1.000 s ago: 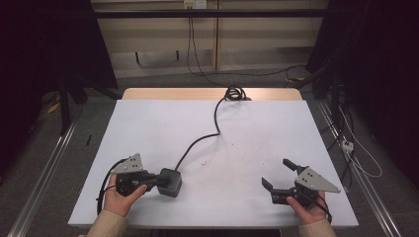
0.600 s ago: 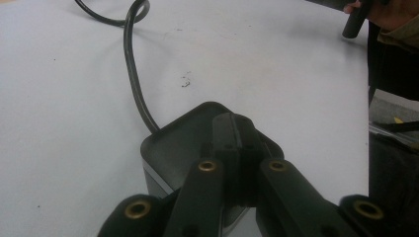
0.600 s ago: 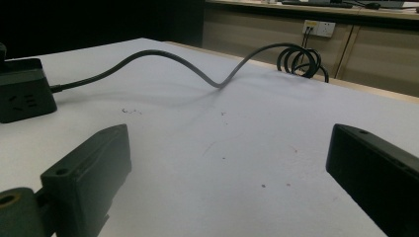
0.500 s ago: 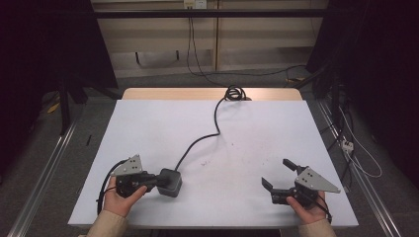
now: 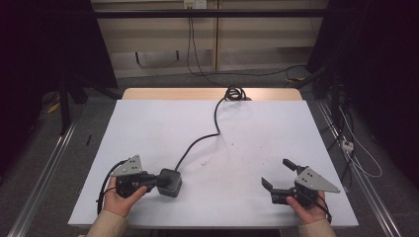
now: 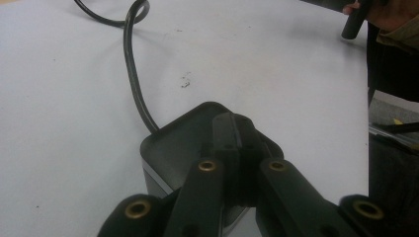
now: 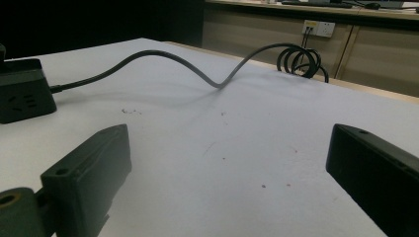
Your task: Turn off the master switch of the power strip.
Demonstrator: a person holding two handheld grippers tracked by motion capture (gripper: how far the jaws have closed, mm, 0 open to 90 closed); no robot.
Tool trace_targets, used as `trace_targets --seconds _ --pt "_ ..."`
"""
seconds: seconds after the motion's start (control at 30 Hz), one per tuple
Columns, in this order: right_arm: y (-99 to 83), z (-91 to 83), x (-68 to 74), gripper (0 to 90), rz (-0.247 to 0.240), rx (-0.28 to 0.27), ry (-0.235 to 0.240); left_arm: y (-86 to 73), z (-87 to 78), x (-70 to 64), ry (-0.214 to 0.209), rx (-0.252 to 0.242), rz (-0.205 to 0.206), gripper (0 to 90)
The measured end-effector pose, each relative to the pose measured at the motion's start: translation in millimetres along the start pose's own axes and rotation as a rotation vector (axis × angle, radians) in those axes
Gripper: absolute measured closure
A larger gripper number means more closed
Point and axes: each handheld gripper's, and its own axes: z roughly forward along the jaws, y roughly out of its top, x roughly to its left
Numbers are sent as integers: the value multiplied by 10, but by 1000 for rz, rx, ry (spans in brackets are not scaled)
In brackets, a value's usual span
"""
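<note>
Left tool (image 5: 157, 181) has its jaws pressed together over the top of the black power cube (image 5: 169, 182), sitting near the front left of the table (image 5: 247, 128). I can't tell if it's pinching anything or just resting there. Best guess for moving it: slide slowly so the cord (image 5: 216, 116) (it snakes back to a coil at the far edge) doesn't tug. Left hand (image 5: 121, 197) lies low and level. Right tool (image 5: 280, 175) is wide open, empty, held low, well apart from the cube.
</note>
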Motion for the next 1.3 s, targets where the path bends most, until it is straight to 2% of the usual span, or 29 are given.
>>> trace_targets --seconds 0.07,0.5,0.87,0.93,1.0,1.03,1.13,1.2,1.23,1.27,1.3 --pt "0 1 0 33 0 0 0 -5 13 -9 -9 -6 -8 900" --pt "3 5 8 34 -4 -1 2 -6 12 -16 -3 -6 -8 900" --pt "13 6 23 34 -4 -7 3 -8 6 -33 14 1 17 900" --pt "14 0 23 33 -2 -9 2 -15 6 -34 14 -4 11 900" --pt "14 -6 21 34 1 -9 1 -1 6 -49 22 8 29 900" --pt "12 -8 19 34 1 -10 2 -3 7 -49 23 5 23 900" --pt "9 -13 15 34 1 -10 -1 3 8 -57 27 11 38 900" --pt "9 -15 15 34 1 -11 -2 -8 4 -44 19 4 26 900" --pt "8 -13 16 34 1 -10 -1 -4 9 -57 24 4 30 900" --pt "8 -12 18 34 0 -10 -1 5 5 -63 31 18 50 900" --pt "8 -11 19 34 -1 -11 -2 4 6 -68 33 16 49 900"
